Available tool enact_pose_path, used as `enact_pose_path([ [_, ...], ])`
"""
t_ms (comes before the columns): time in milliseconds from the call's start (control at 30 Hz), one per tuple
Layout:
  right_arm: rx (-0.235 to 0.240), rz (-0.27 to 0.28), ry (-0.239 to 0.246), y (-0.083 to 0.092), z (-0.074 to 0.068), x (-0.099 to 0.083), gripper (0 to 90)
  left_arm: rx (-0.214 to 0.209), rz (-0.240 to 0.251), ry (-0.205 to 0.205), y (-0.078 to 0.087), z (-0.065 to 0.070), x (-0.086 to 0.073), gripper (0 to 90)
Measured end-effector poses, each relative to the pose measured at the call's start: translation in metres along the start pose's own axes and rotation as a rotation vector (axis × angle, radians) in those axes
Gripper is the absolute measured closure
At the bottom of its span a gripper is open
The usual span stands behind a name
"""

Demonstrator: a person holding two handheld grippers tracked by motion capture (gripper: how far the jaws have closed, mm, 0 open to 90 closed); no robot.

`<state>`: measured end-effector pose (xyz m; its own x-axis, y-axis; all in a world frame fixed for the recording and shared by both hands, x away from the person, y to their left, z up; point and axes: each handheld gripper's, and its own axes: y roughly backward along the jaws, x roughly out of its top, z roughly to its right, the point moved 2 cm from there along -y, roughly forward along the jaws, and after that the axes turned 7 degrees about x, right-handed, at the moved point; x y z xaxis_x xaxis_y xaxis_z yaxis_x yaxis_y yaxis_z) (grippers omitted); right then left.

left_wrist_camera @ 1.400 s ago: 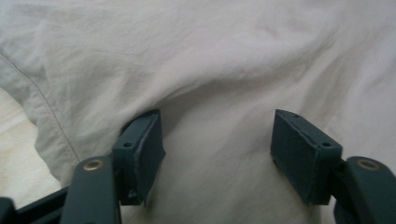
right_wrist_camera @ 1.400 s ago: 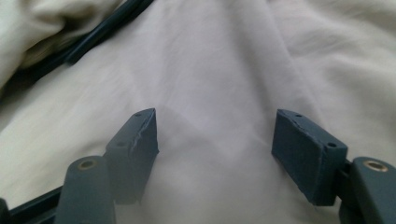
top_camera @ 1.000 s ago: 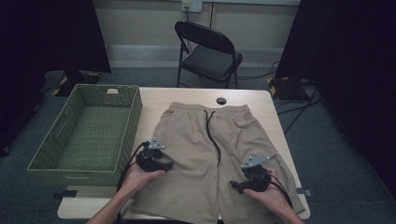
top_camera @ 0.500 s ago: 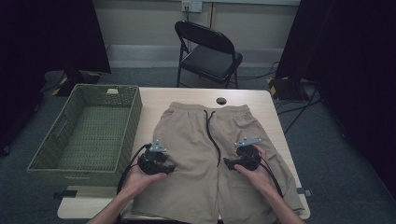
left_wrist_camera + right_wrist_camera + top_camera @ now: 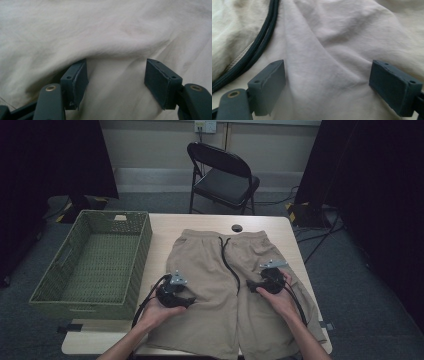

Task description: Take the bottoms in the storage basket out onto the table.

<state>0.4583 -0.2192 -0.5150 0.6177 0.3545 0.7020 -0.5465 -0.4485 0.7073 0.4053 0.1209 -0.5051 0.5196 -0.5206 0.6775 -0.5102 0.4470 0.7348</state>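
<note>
Shorts flat on table, waistband far, legs toward person; left claw and right claw, jaws apart, rest on either leg, fabric between unpinched

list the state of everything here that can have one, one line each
shorts: spread flat on the table, legs toward the person, lightly wrinkled
drawstring: untied, trailing down the front
basket: upright, nothing inside
folding chair: unfolded, unoccupied
left gripper: jaws apart, a ridge of cloth between them, not pinched
right gripper: jaws just opened wide, cloth between them, not clamped
</note>
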Motion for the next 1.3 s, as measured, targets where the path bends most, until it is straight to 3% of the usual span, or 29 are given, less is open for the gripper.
enact_pose_path([
  [200, -0.012, 0.000, -0.011, 0.003, 0.020, 0.000, 12.8, -0.032, -0.011, 0.014, -0.008, 0.001, 0.011, 34.9],
  [333, -0.019, -0.006, -0.020, 0.008, 0.030, -0.003, 12.8, -0.048, -0.020, 0.002, -0.006, 0.004, 0.009, 36.2],
  [367, -0.019, -0.003, -0.019, 0.009, 0.032, -0.005, 12.8, -0.070, -0.018, 0.015, -0.001, 0.006, 0.005, 36.3],
  [533, -0.011, -0.011, -0.010, 0.012, 0.033, -0.007, 12.9, -0.103, -0.011, 0.006, 0.006, 0.010, -0.003, 38.6],
  [633, -0.011, -0.018, -0.007, 0.013, 0.032, -0.007, 13.0, -0.146, -0.020, 0.006, 0.010, 0.010, -0.006, 39.8],
  [800, -0.014, -0.031, -0.015, 0.015, 0.030, -0.006, 15.0, -0.155, -0.046, -0.004, 0.012, 0.008, -0.005, 41.3],
  [867, -0.035, -0.024, -0.010, 0.019, 0.026, -0.004, 17.0, -0.136, -0.036, -0.003, 0.014, 0.002, -0.006, 41.4],
  [900, -0.017, 0.001, -0.021, 0.025, 0.021, -0.003, 16.9, -0.145, -0.028, 0.035, 0.016, -0.003, -0.006, 41.4],
  [933, -0.017, 0.001, -0.021, 0.025, 0.021, -0.003, 16.9, -0.147, -0.025, 0.046, 0.017, -0.005, -0.006, 41.4],
  [1100, 0.025, 0.030, -0.017, 0.037, 0.005, -0.001, 16.8, -0.122, 0.021, 0.067, 0.026, -0.013, 0.000, 41.5],
  [1167, 0.059, 0.060, -0.008, 0.046, -0.013, 0.003, 16.7, -0.101, 0.023, 0.054, 0.026, -0.014, 0.001, 42.1],
  [1267, 0.081, 0.076, 0.019, 0.050, -0.026, 0.006, 17.7, -0.083, 0.010, 0.019, 0.024, -0.014, 0.002, 46.2],
  [1300, 0.089, 0.089, 0.045, 0.053, -0.043, 0.011, 19.8, -0.088, 0.017, 0.030, 0.024, -0.015, 0.002, 45.4],
])
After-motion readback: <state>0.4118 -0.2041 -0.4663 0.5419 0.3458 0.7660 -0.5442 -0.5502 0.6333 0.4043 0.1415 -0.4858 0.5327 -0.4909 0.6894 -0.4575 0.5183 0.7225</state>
